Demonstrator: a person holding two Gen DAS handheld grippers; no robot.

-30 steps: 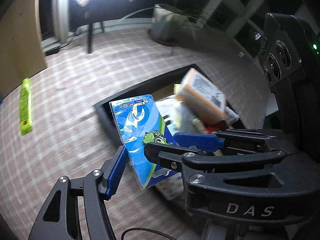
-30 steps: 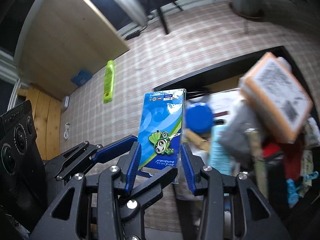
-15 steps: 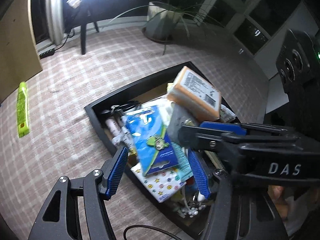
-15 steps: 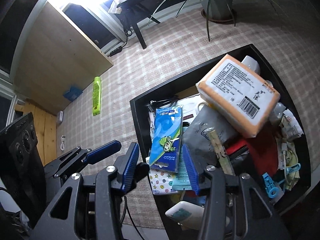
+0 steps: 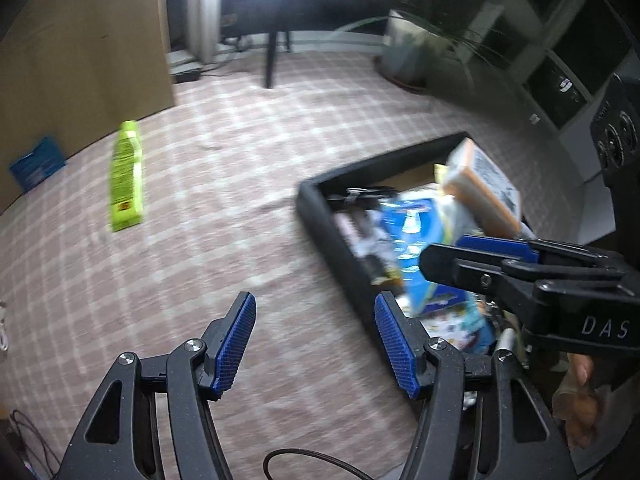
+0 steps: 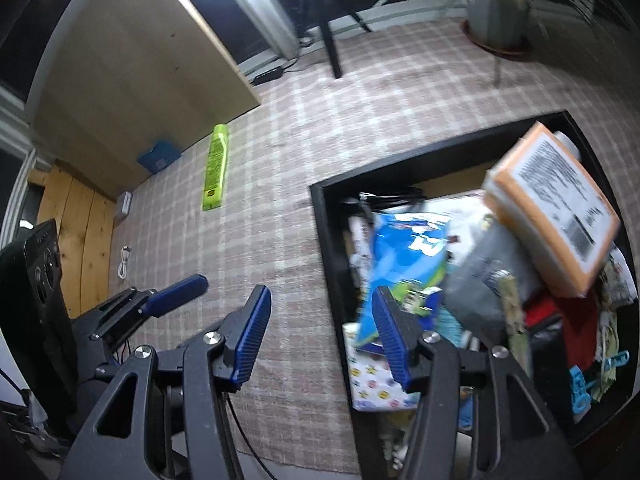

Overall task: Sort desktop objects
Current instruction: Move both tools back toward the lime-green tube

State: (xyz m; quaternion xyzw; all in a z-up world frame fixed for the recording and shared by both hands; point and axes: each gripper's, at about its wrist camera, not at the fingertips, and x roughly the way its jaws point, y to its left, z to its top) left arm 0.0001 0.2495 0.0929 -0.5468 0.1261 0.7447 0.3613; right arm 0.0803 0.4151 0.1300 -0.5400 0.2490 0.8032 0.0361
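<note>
A black tray (image 5: 320,208) (image 6: 325,240) full of assorted items sits on the plaid carpet at the right. A blue cartoon card pack (image 5: 416,240) (image 6: 408,256) lies in it beside an orange labelled box (image 5: 480,188) (image 6: 552,208). My left gripper (image 5: 316,320) is open over bare carpet, left of the tray, with nothing between its fingers. My right gripper (image 6: 322,320) has its jaws opening, empty, straddling the tray's left rim. A lime-green packet (image 5: 126,176) (image 6: 216,168) lies on the carpet at the far left. Each gripper shows in the other's view: the right (image 5: 480,256), the left (image 6: 176,288).
A wooden cabinet panel (image 6: 132,64) stands at the back left with a blue item (image 6: 158,160) at its foot. A table leg (image 5: 272,60) and a potted plant (image 6: 496,12) stand at the back. A white cable (image 6: 124,264) lies at the left. A person's hand (image 5: 576,400) shows.
The blue card pack left the right gripper's jaws and now lies in the tray. Both grippers have shifted left, off the tray toward open carpet. The right jaws have widened.
</note>
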